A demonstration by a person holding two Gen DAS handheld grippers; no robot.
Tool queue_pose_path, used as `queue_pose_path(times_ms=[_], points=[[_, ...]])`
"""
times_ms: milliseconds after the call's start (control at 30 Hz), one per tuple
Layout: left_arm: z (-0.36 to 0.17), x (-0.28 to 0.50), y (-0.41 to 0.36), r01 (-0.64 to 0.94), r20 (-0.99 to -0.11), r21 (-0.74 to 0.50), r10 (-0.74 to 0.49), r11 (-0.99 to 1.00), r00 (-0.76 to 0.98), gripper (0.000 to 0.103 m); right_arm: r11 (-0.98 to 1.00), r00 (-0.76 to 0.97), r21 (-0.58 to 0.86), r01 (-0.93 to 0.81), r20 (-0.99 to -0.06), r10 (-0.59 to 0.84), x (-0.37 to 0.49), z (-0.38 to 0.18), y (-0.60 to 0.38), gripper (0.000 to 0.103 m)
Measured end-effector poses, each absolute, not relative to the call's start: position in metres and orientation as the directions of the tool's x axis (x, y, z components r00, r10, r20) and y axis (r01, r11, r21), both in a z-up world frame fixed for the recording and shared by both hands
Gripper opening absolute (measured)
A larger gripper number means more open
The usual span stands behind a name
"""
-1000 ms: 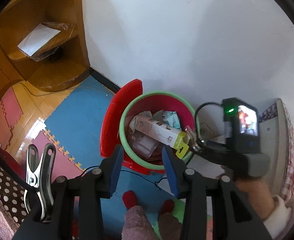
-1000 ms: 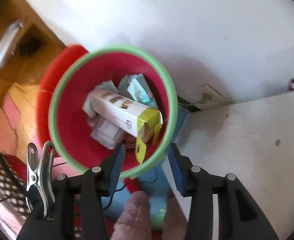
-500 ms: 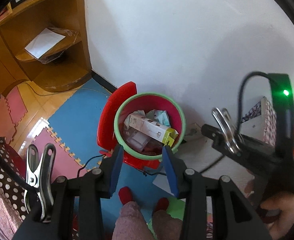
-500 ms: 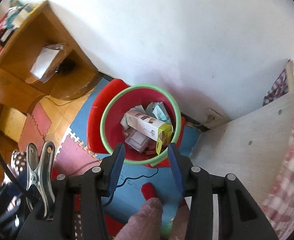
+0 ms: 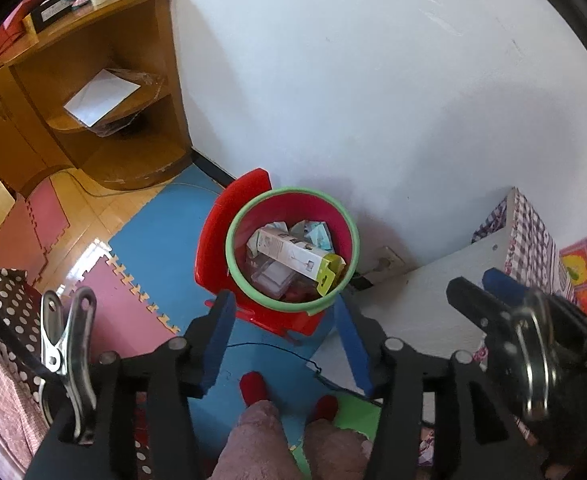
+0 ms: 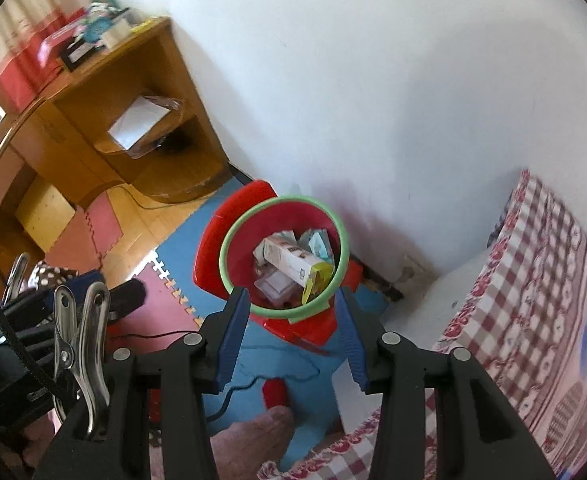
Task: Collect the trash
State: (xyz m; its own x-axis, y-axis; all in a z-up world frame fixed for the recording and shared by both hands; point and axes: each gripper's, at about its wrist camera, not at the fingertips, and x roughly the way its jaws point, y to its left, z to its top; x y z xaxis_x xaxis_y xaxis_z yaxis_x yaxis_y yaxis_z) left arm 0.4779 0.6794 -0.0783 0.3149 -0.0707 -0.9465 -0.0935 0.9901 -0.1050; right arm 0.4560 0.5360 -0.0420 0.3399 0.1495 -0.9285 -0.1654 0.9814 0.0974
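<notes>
Carton (image 5: 293, 254) lying tilted atop trash in the red bin (image 5: 291, 196) – against the white wall (image 5: 373, 80), bed (image 6: 533, 280) beside, left hand-held gripper (image 5: 283, 344) just widened, empty, right hand-held gripper (image 6: 291, 340) spread, empty.

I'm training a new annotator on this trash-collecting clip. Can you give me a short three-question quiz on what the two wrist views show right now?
1. True or false: the white carton with the yellow-green end lies inside the red bin.
2. What colour is the bin's rim? A) blue B) green C) black
3. Does the left gripper or the right gripper hold anything between its blue pads?

Key
1. True; it lies slanted on top of the other trash.
2. B, green.
3. No; both stand open above the bin with nothing between the pads, and the left jaws have just been opening.
</notes>
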Motion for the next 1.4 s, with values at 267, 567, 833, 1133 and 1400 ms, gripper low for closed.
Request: queue_pose_path(times_ms=[267,567,833,1133,1400], points=[[-0.083,0.485,0.668,-0.069,-0.950,-0.113,-0.087,0.991,0.299,0.054,0.981,0.371,0.096,-0.168,-0.916,0.153,0.447,-0.033,0.530,0.045],[-0.089,0.492,0.663,-0.057,-0.956,-0.110,-0.089,0.992,0.280,0.054,0.984,0.348,0.116,-0.136,-0.924,0.157,0.451,-0.042,0.523,0.045],[-0.091,0.494,0.662,-0.052,-0.958,-0.110,-0.091,0.993,0.273,0.054,0.985,0.341,0.120,-0.126,-0.927,0.156,0.454,-0.046,0.523,0.045],[-0.094,0.495,0.657,-0.039,-0.959,-0.110,-0.096,0.993,0.266,0.054,0.986,0.336,0.125,-0.110,-0.929,0.155,0.453,-0.049,0.518,0.045],[-0.097,0.492,0.653,-0.027,-0.962,-0.111,-0.101,0.993,0.256,0.054,0.987,0.330,0.129,-0.093,-0.931,0.153,0.446,-0.051,0.515,0.045]])
